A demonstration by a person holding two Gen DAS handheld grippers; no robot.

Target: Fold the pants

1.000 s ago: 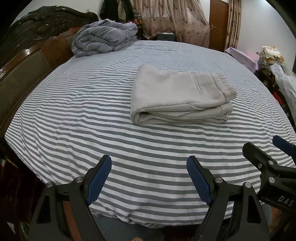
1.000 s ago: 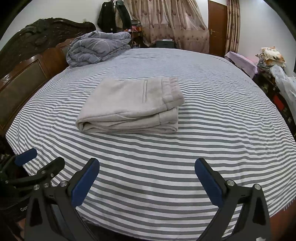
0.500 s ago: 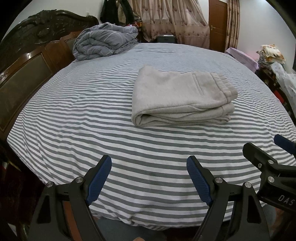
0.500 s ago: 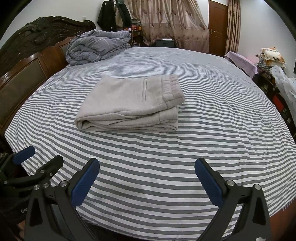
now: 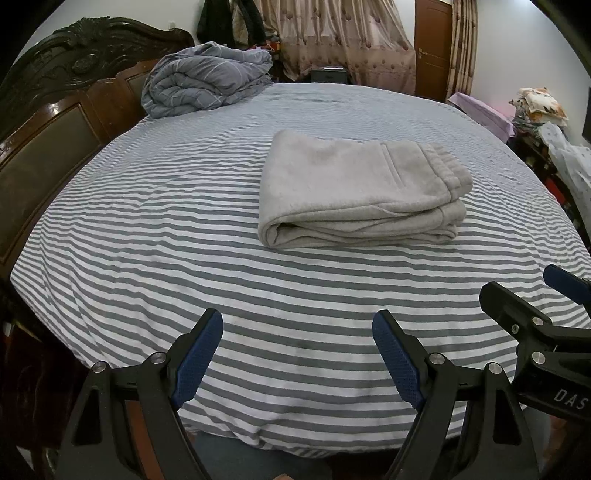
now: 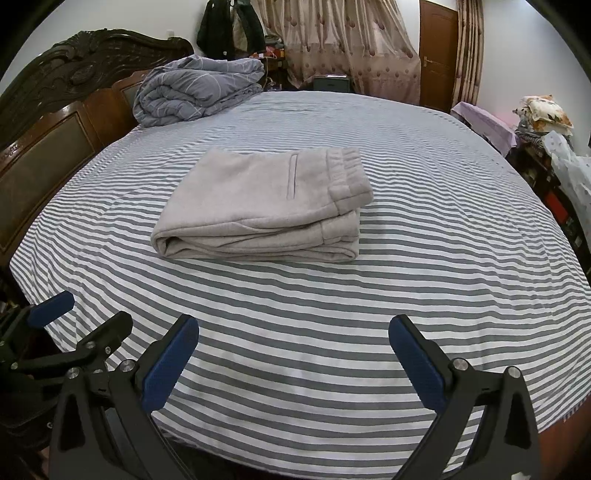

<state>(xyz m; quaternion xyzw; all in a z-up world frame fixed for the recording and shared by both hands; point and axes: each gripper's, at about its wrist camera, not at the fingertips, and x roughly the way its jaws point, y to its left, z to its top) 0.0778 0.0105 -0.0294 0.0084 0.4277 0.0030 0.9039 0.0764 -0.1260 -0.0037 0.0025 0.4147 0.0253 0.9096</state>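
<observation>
Bedroom: striped bed sheet (image 5: 155,236) covers a wide bed, with a carved wooden headboard (image 5: 62,110) at the left and curtains (image 5: 332,33) at the far wall.
Far corner: a rolled grey quilt (image 5: 207,81) lies by the headboard, well apart from the work.
Pants: grey pants (image 5: 354,192) lie folded into a compact stack near the middle of the sheet, waistband at the right end, edges roughly aligned.
Left gripper: left gripper (image 5: 297,354) hovers over the near edge of the bed, jaws spread wide, nothing between them.
Right gripper: right gripper (image 6: 293,360) hangs beside it, likewise wide open and empty.
Change: compared with a second ago almost nothing differs; the pants sit the same way and both tools stay back from them.
Meaning: folding looks complete; I judge this a finishing pause with no further fold needed.
</observation>
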